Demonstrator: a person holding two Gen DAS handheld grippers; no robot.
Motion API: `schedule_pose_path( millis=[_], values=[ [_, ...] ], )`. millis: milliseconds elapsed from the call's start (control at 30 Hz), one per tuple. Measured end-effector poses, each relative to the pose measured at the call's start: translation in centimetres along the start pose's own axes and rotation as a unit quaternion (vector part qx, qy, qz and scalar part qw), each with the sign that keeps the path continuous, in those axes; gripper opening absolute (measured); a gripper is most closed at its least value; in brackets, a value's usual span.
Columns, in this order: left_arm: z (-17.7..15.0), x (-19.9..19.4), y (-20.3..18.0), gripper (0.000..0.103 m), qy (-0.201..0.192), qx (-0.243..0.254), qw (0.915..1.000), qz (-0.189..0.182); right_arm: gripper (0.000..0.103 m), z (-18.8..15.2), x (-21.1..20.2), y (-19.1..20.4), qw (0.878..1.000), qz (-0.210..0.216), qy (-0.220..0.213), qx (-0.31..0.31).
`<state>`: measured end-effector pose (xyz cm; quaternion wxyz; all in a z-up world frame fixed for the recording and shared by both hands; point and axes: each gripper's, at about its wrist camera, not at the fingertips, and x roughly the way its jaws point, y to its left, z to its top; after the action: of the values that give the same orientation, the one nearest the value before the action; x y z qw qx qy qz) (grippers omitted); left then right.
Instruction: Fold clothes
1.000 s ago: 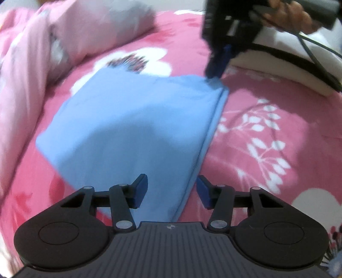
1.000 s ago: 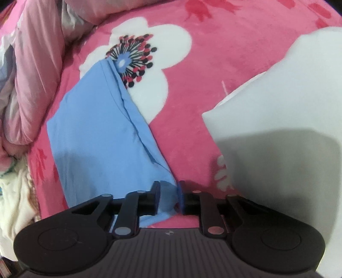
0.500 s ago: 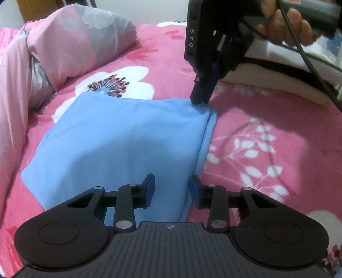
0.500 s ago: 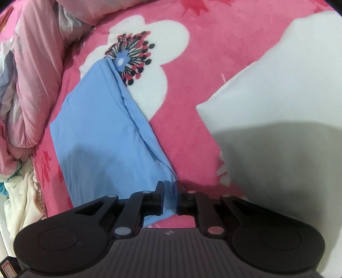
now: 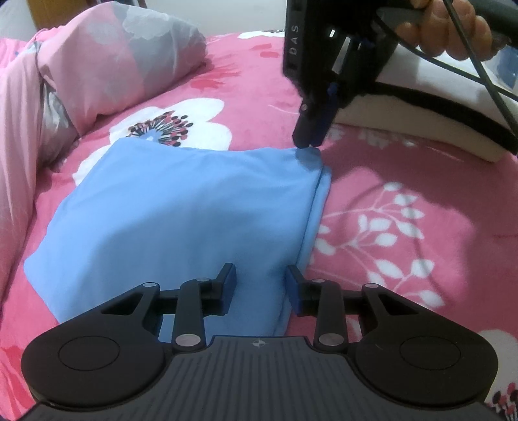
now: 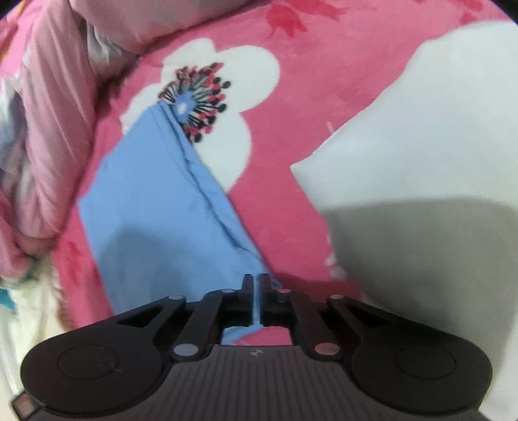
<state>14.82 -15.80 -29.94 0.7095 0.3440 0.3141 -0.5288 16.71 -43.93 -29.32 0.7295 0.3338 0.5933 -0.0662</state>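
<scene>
Two hand-held grippers are working opposite corners of a folded blue garment (image 5: 181, 207) that is lying flat on a pink floral bedspread (image 5: 404, 200), with a rumpled pink quilt (image 5: 106, 64) along one side and a white pillow (image 6: 421, 136) just beside the far corner. In the right wrist view, the right hand-held gripper (image 6: 255, 291) is pinching the cloth's far corner, its jaws nearly together but easing apart, a thin blue strip showing between them. The left hand-held gripper (image 5: 260, 285) is straddling the near corner by the layered edge, jaws apart and closing, the cloth between them but not visibly pressed. A person's hand (image 5: 453, 29) is gripping the right tool's handle (only the fingers are showing). Judging from the layout, the step is securing both corners of one edge for the next fold. Doing it well probably means catching every layer at the near corner, then lifting both corners together and level, so that the edge is staying taut and the stacked layers are not sliding apart.
</scene>
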Motion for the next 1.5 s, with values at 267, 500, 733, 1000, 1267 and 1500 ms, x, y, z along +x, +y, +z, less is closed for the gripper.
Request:
schedule_pose_path(
  millis=[267, 500, 733, 1000, 1267, 1500],
  values=[
    [0.0, -0.1, -0.5, 0.034, -0.003, 0.01, 0.9999, -0.003, 0.026, -0.3, 1.9, 0.5, 1.0, -0.017, 0.014, -0.002],
    [0.0, -0.3, -0.4, 0.03, -0.012, -0.001, 0.9999, 0.001, 0.005, -1.0, 0.1, 0.5, 1.0, 0.011, -0.022, -0.004],
    [0.1, -0.7, -0.4, 0.031, -0.01, -0.009, 0.9999, -0.002, 0.004, -0.6, -1.2, -0.1, 0.994, 0.085, -0.032, 0.06],
    [-0.3, -0.9, -0.7, 0.021, -0.008, -0.009, 0.9996, 0.024, 0.004, -0.2, -1.6, 0.4, 0.987, 0.128, -0.033, 0.092],
    [-0.8, -2.8, 0.0, 0.0, -0.013, 0.006, 0.9993, 0.034, 0.004, -0.7, -1.1, -0.5, 0.991, 0.1, -0.024, 0.085],
    [-1.2, -2.6, -0.9, 0.0, 0.012, 0.075, 0.9969, 0.019, 0.004, -1.5, 1.0, 0.2, 1.0, 0.022, -0.011, -0.004]
  ],
)
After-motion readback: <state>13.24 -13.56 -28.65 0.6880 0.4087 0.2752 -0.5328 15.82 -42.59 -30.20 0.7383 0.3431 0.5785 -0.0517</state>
